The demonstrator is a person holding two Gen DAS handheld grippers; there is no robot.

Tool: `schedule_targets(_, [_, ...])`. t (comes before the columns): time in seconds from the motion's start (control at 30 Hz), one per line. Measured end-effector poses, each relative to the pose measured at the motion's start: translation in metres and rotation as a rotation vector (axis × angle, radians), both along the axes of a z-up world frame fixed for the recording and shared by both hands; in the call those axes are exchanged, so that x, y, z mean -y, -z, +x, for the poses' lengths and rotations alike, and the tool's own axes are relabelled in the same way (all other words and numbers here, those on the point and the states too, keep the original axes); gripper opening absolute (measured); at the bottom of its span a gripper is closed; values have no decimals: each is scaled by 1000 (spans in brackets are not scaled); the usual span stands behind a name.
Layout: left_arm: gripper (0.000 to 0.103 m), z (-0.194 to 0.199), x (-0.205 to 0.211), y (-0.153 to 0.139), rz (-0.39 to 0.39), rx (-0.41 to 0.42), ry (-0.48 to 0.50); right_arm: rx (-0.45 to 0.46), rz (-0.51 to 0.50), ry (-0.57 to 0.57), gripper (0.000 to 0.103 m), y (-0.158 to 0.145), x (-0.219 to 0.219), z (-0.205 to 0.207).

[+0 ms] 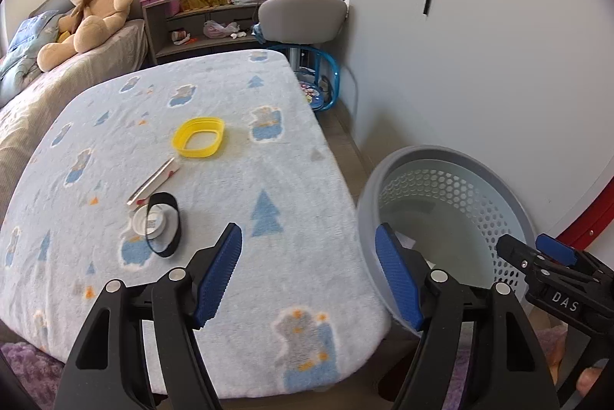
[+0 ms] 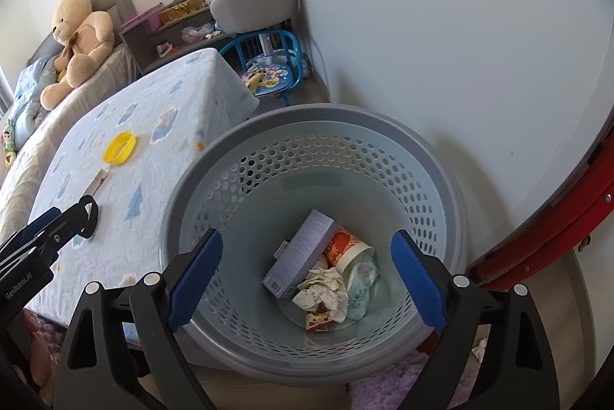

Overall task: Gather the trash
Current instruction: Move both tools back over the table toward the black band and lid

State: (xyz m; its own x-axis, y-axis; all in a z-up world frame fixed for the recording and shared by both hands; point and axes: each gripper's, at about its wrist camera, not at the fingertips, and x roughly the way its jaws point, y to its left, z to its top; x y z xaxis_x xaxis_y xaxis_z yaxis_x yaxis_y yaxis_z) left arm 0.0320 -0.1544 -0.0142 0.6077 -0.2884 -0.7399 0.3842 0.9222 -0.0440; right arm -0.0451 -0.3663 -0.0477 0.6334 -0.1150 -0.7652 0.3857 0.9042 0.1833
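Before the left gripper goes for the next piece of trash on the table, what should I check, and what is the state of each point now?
1. Left gripper holds nothing: ok, the jaws stand open with only blanket between them.
2. Right gripper holds nothing: ok, open above the basket.
3. Trash remains on the table: ok, the yellow ring, the flat wrapper, the black band and the small white lid.
4. Lid free to lift: cannot tell, it lies within the band.
5. Basket has room: ok, only a box, a cup and crumpled paper at the bottom.
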Motion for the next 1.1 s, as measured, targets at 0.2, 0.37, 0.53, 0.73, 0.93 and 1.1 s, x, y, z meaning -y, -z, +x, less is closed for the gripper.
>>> schedule_targets(0.2, [69, 11, -51, 5, 19, 4, -94, 27, 29, -74, 90, -7, -39, 17])
schedule_targets(0.37, [69, 20, -96, 10, 33, 5, -175, 41, 30, -153, 90, -10, -80, 38])
schedule_targets(0.53, [69, 28, -135, 17, 42, 3, -242, 27, 10, -229, 90, -9, -120, 57])
schedule_targets(0.73, [69, 41, -176, 28, 20, -26, -306, 9, -2, -289, 90, -5, -156, 79])
schedule_targets(0.93, [69, 51, -202, 38, 5, -47, -346, -13, -18, -343, 90, 1, -190, 98])
schedule_targets(1.1, [69, 53, -213, 46, 32, -36, -369, -41, -22, -371, 91, 9, -209, 115])
